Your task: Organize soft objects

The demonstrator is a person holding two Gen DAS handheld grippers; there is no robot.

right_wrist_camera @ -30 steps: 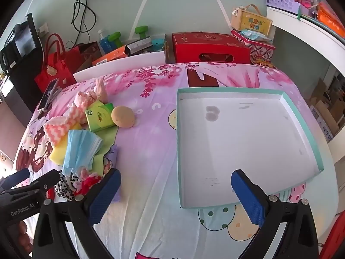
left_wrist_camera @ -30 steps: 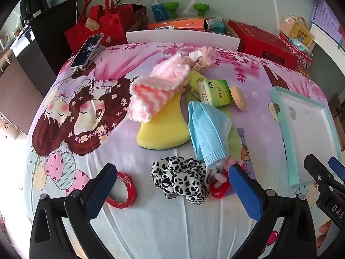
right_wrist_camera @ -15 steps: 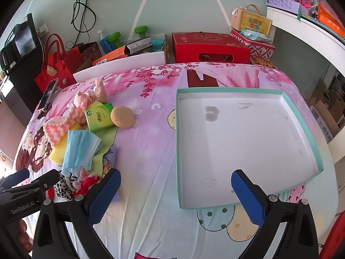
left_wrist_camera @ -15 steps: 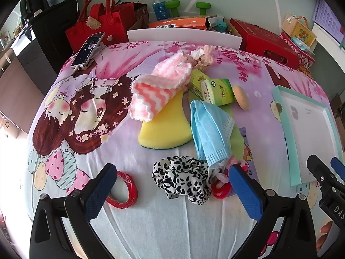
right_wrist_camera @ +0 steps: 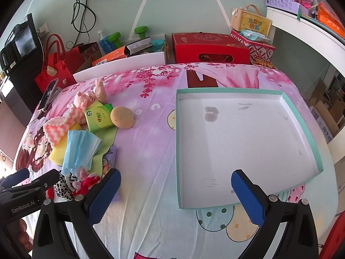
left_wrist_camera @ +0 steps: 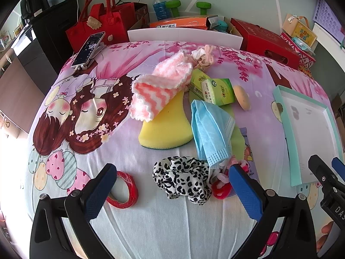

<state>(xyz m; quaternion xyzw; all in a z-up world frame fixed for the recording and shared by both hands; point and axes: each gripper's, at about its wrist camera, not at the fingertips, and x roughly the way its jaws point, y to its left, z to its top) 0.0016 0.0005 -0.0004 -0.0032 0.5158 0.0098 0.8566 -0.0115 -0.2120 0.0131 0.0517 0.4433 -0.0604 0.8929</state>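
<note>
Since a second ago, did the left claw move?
Yes. The left claw crept forward and slightly left: the tray has slid rightward in its view, and the scrunchie sits slightly lower.

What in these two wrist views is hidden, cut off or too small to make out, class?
- Purple packet: left wrist view, mostly under the blue face mask.
- Red hair tie: left wrist view, partly behind the left tool finger.
- Leopard scrunchie: right wrist view, partly behind the left tool.
- Phone screen: too small to read.
</note>
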